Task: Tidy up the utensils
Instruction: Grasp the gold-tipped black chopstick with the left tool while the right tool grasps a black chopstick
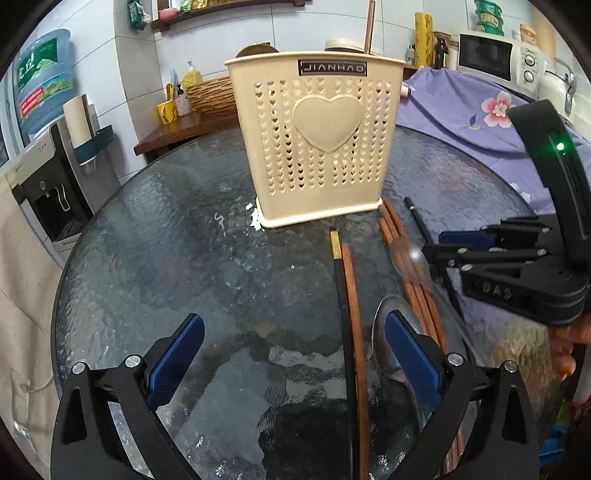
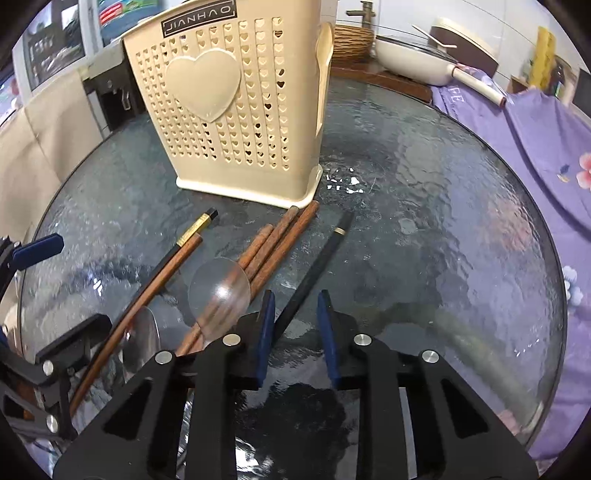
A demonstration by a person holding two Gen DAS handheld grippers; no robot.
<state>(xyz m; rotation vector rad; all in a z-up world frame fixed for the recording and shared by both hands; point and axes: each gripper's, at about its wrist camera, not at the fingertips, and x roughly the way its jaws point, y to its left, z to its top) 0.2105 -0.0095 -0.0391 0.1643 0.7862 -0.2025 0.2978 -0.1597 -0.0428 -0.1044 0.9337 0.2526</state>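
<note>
- Your right gripper point(image 2: 295, 325) is partly spread, with a narrow gap between its blue pads point(image 2: 264, 332); the black chopstick point(image 2: 314, 269) runs up from that gap toward the far right, and you cannot tell whether either pad touches it.
- Your left gripper point(image 1: 291, 362) is spread wide and holds nothing, low over the glass table point(image 1: 166, 258).
- Between its fingers, toward the right one, lie a black gold-banded chopstick point(image 1: 341, 314) and a brown chopstick point(image 1: 356, 332), side by side and touching, pointing to the far side.
- Your left gripper's right pad point(image 1: 412, 354) sits over the bowl of a metal spoon point(image 1: 380, 336) lying on the glass.
- Just right of that, a bundle of brown chopsticks point(image 2: 273, 247) lies under a clear spoon point(image 2: 219, 291), whose bowl rests on top of them.
- Far across the table stands the beige utensil holder point(image 1: 317, 147), upright, marked JIANHAO, with a raised heart on its near wall; the bundle's far tips reach close to its base.
- One brown stick point(image 1: 369, 26) stands up out of the holder at its right side.
- Beyond the table on the right lies a purple flowered cloth point(image 2: 535, 147).
</note>
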